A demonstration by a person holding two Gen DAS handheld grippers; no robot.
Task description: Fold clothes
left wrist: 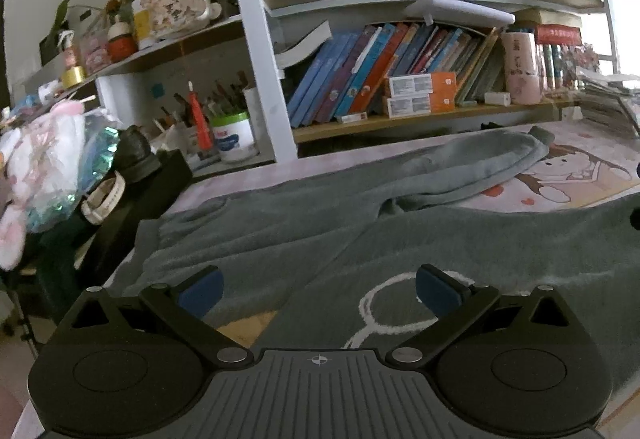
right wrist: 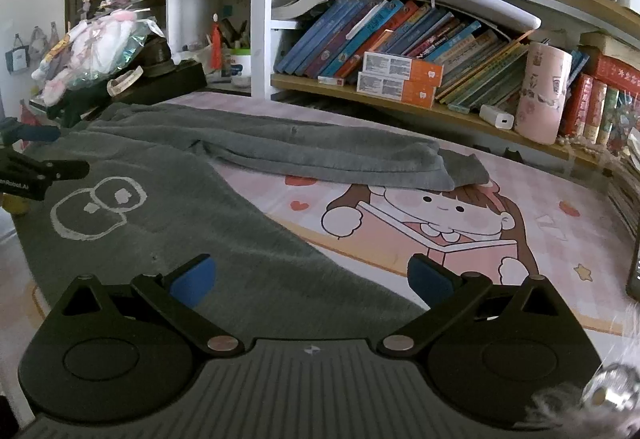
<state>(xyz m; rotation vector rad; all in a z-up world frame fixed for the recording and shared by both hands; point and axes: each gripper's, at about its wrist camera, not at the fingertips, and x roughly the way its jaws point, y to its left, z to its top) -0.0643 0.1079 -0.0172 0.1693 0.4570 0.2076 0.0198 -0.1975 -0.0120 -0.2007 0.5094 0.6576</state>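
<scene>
Grey sweatshirt (right wrist: pixel 168 215) spread flat on pink cartoon desk mat (right wrist: pixel 440 231), white ring print (right wrist: pixel 96 207) facing up; one sleeve (right wrist: pixel 320 155) stretched along far side toward bookshelf (right wrist: pixel 400 51), cuff ending right of centre; body of garment filling near left of mat.

Left gripper (left wrist: pixel 318 293) hovering low over near hem, jaws spread wide, nothing between blue pads (left wrist: pixel 202 295); right gripper (right wrist: pixel 310 281) likewise wide and empty, poised above garment's right edge where cloth meets mat; left gripper also visible at far left edge of right wrist view.

Step in hand, by judgement: first grasp for a fold, not yet begun. For a clean result: lower each tool until lower pad slides under a single edge; pinch both layers of hem together, not just top layer; keep both grasps level and well apart so cloth stays taut; lift only enough to clear mat; carry edge toward far sleeve in one straight sweep; watch for bunching near print and for sleeve dragging out of line.
</scene>
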